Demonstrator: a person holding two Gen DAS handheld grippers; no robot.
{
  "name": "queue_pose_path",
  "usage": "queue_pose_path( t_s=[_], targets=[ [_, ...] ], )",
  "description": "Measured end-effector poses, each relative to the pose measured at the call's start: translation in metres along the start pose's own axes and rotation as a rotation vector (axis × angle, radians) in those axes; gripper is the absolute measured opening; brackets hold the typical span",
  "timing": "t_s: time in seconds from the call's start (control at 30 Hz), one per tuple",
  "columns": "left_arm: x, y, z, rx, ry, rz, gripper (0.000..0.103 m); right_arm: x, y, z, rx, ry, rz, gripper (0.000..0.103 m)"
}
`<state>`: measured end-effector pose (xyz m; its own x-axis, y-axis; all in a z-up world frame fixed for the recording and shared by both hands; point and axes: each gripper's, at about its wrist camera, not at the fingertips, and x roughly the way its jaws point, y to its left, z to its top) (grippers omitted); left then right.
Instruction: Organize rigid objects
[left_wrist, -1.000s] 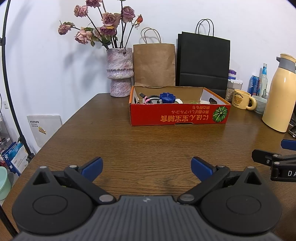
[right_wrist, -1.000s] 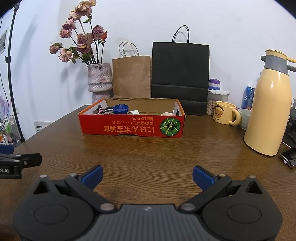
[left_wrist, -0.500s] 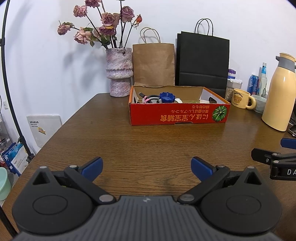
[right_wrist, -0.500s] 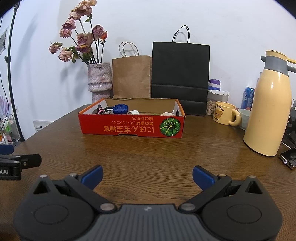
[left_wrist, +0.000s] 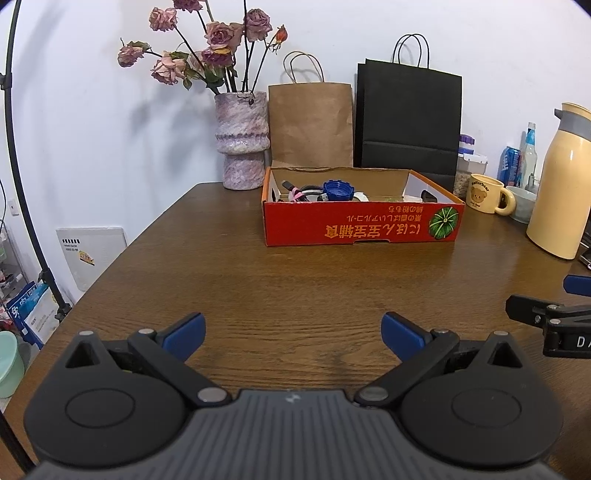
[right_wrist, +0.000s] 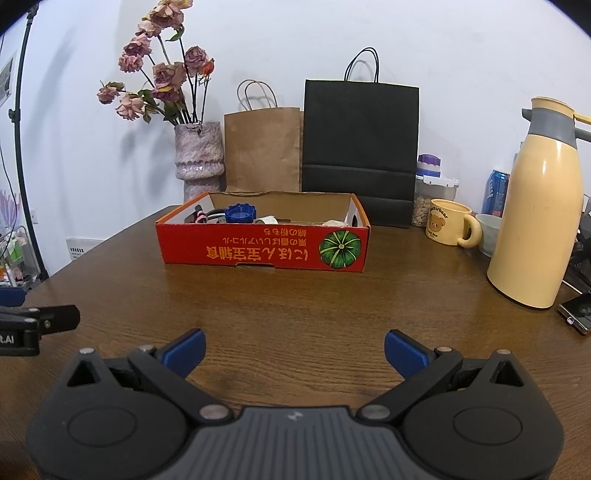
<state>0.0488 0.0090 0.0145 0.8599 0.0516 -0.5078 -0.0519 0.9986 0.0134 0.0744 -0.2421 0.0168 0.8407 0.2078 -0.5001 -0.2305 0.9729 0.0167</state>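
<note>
A mottled pink vase (left_wrist: 242, 140) holding dried roses (left_wrist: 207, 48) stands at the far edge of the wooden bench (left_wrist: 258, 288). Just right of it, a brown paper bag (left_wrist: 310, 125) and a black paper bag (left_wrist: 408, 122) stand against the wall. Toward the right are a yellow bear mug (right_wrist: 448, 226), a pale bowl (right_wrist: 489, 232), a cream thermos jug (right_wrist: 541, 229) and a blue can (right_wrist: 496, 192). A phone (right_wrist: 576, 317) lies beside the jug.

On the table (left_wrist: 258, 288), the box (left_wrist: 362, 230) sits before two bags (left_wrist: 406, 122), vase (left_wrist: 242, 142) left.
</note>
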Motion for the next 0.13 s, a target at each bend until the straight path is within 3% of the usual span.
queue_pose_path(
  t_s=[0.13],
  targets=[
    [0.0023, 0.0005, -0.0011, 0.001, 0.004, 0.001, 0.103, 0.0022, 0.0015, -0.0021, 0.000, 0.003, 0.001, 0.103]
  ],
)
